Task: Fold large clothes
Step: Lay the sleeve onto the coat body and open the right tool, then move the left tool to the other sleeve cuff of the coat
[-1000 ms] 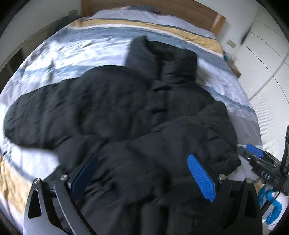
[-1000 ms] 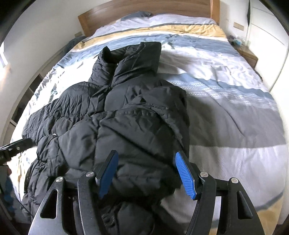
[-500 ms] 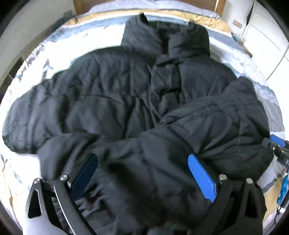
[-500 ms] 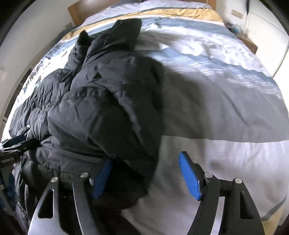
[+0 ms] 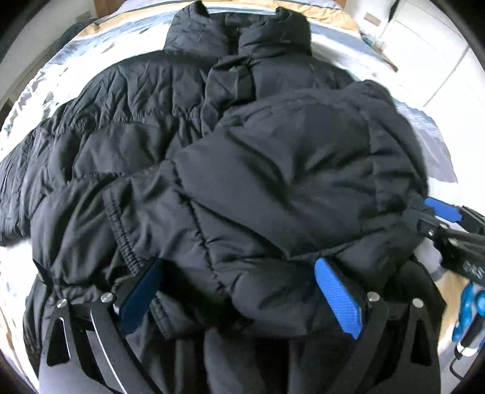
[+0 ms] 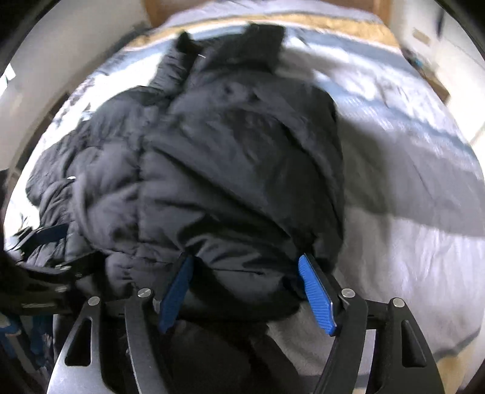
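A large black puffer jacket (image 5: 242, 157) lies on the bed, collar at the far end, its right sleeve folded across the front. It also fills the right wrist view (image 6: 230, 169). My left gripper (image 5: 239, 288) is open, its blue pads (image 5: 336, 297) on either side of the sleeve's bulk near the elastic cuff (image 5: 124, 236). My right gripper (image 6: 245, 291) is open around the jacket's lower right edge. The right gripper also shows in the left wrist view (image 5: 442, 218) at the jacket's right side. The left gripper shows at the left edge of the right wrist view (image 6: 39, 242).
The bed has a striped white, grey-blue and tan duvet (image 6: 409, 188) and a wooden headboard (image 6: 303, 6). White wardrobe doors (image 5: 430, 51) stand at the right. A nightstand (image 6: 430, 75) sits beside the bed.
Both grippers have moved forward and down onto the jacket. The jacket now fills most of each view. The right gripper's jaws now straddle the jacket's lower right edge.
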